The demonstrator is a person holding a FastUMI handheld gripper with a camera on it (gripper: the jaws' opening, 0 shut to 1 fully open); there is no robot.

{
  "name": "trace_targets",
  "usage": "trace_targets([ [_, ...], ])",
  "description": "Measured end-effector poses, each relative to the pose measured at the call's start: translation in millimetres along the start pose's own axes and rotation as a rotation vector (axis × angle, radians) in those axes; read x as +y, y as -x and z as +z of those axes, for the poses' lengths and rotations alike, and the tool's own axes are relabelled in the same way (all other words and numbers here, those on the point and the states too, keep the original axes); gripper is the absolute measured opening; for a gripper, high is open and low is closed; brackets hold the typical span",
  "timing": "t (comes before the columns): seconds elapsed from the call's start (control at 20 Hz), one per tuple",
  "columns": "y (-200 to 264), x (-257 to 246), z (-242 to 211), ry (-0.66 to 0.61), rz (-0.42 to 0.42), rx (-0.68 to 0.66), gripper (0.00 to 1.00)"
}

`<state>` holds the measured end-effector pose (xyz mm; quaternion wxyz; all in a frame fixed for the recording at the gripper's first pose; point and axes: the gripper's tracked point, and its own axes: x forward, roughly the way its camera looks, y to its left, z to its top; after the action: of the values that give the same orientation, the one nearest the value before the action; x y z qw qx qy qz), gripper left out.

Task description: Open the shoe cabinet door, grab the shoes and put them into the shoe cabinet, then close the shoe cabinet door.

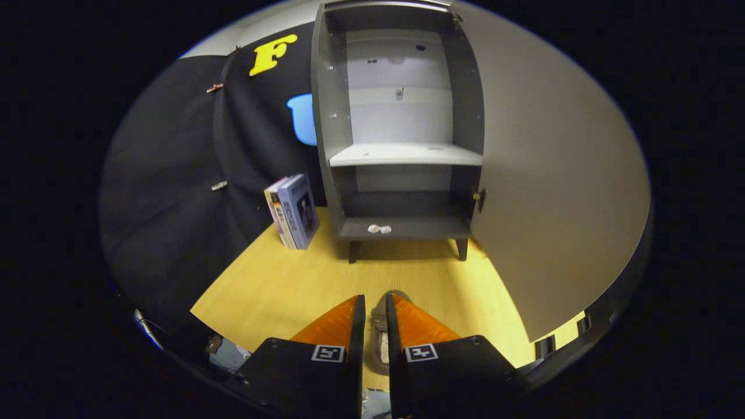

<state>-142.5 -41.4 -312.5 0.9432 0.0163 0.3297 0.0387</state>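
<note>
Here we are carrying the hand-held gripper [375,305] with its fingers drawn close together, a narrow gap left between them, and in that gap we are seeing a greyish shoe [382,343] with a pale inner sole; it looks pinched from both sides, which is how we judge the fingers to be clenched on it, gripping its rim so that it hangs below while it travels. We are holding it above the wooden surface [279,285], pointed straight at the shoe cabinet [401,154], which is standing well ahead with its door [553,192] swung wide to the right, leaving the opening free for the delivery. The lower shelf [404,228] is sitting lowest and nearest, bearing only a small white scrap, so it seems the likely place. Some books [294,210] are leaning beside the cabinet's left flank.
</note>
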Motion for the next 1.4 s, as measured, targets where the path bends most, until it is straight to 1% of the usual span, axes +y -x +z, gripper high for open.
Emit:
trace_targets([
  [0.15,-29,-1,-38,-0.022,-0.023,0.078,0.23],
  [0.45,-72,-11,-101,-0.017,-0.069,0.198,0.23],
  [0.65,-95,-9,-131,0.008,-0.064,0.251,0.23],
  [1.05,-127,-14,-164,0.012,-0.081,0.326,0.23],
  [1.2,-142,-14,-162,0.009,-0.087,0.319,0.23],
  [1.4,-165,-16,-158,0.014,-0.119,0.311,0.23],
])
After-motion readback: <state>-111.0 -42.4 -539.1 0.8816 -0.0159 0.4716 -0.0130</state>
